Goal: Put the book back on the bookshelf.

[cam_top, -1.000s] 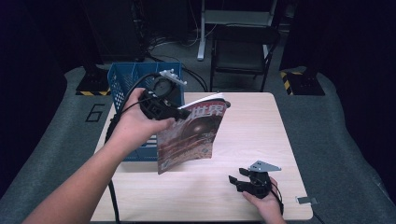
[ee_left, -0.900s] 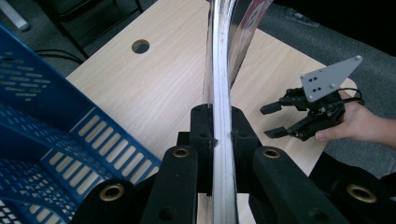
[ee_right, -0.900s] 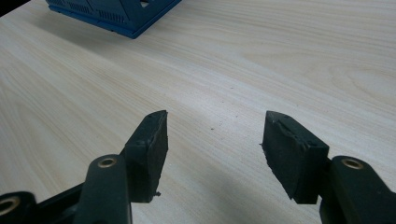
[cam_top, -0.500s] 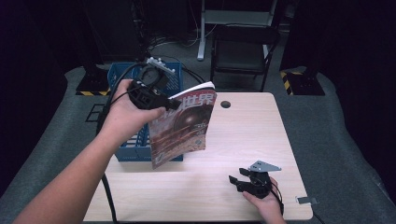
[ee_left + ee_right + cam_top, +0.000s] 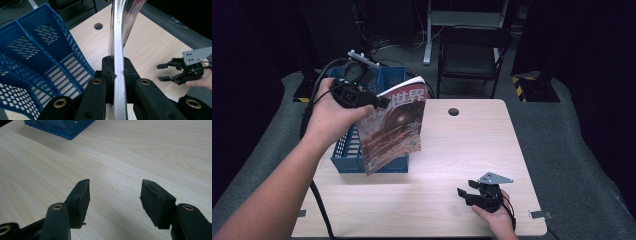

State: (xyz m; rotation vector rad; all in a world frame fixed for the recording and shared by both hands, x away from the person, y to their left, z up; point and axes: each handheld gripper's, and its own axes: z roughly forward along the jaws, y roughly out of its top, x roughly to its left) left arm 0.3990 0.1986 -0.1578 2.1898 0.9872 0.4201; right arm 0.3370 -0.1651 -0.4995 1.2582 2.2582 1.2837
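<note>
The left gripper [image 5: 379, 102] has its fingers clamped on the top edge of a magazine [image 5: 393, 127], which hangs over the right side of the blue basket [image 5: 343, 150] at the table's [image 5: 462, 150] far left. Thin, glossy and floppy, it will likely bow and slip; gripping nearer the spine seems steadier. The right gripper [image 5: 465, 191] rests near right, fingers apart, holding nothing

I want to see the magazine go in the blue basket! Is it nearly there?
Nearly. Done: the left tongs have clamped the magazine and it is off the table. In hand: it hangs upright in front of the blue basket. Left: lowering it in and letting go. The right tongs rest open on the table.
</note>
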